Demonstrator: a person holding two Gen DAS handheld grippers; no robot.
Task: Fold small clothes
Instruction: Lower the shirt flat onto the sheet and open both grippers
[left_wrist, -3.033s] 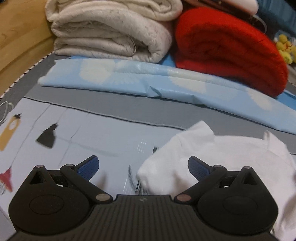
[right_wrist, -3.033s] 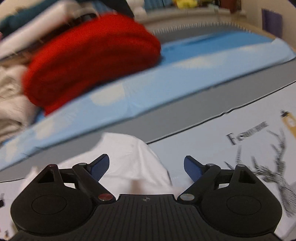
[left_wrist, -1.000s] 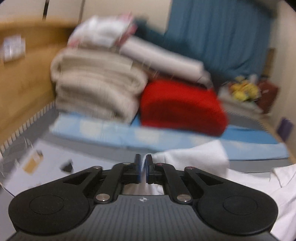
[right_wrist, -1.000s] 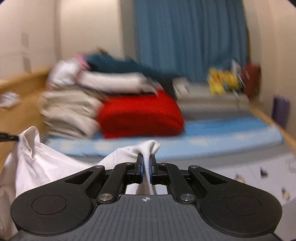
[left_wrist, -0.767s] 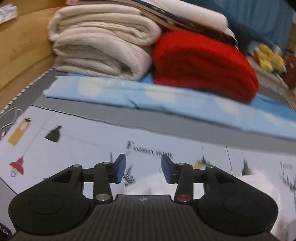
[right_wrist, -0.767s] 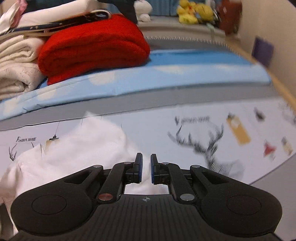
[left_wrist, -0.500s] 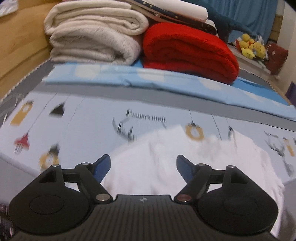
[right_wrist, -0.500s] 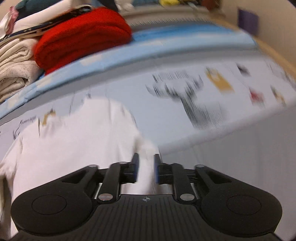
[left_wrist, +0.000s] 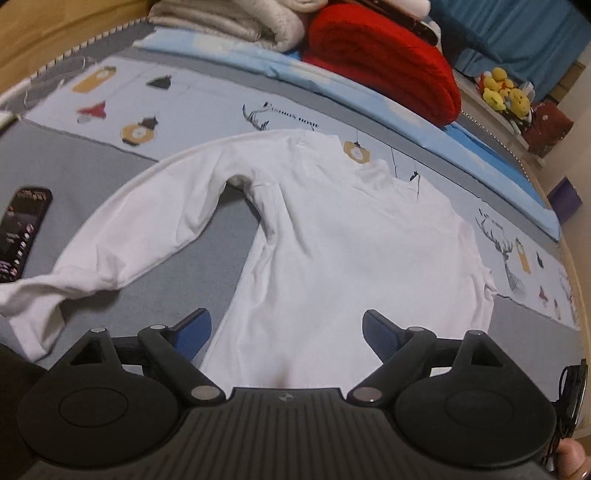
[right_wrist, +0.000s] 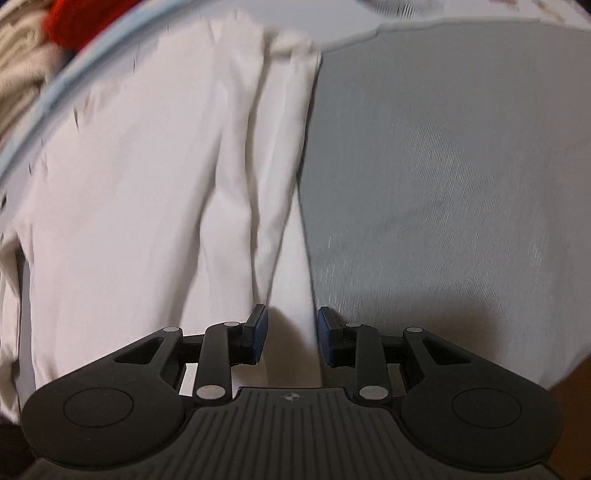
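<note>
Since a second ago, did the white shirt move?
Yes. The white shirt was bunched up off the bed in both hand-held grippers; now it lies spread flat toward the near edge, collar pointing at the red blanket, left sleeve stretched toward the phone.

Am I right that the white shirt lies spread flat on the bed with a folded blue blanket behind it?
Not quite: the folded blanket behind the white shirt is red, not blue, as the left wrist view shows. The shirt does lie spread flat on the bed.
</note>
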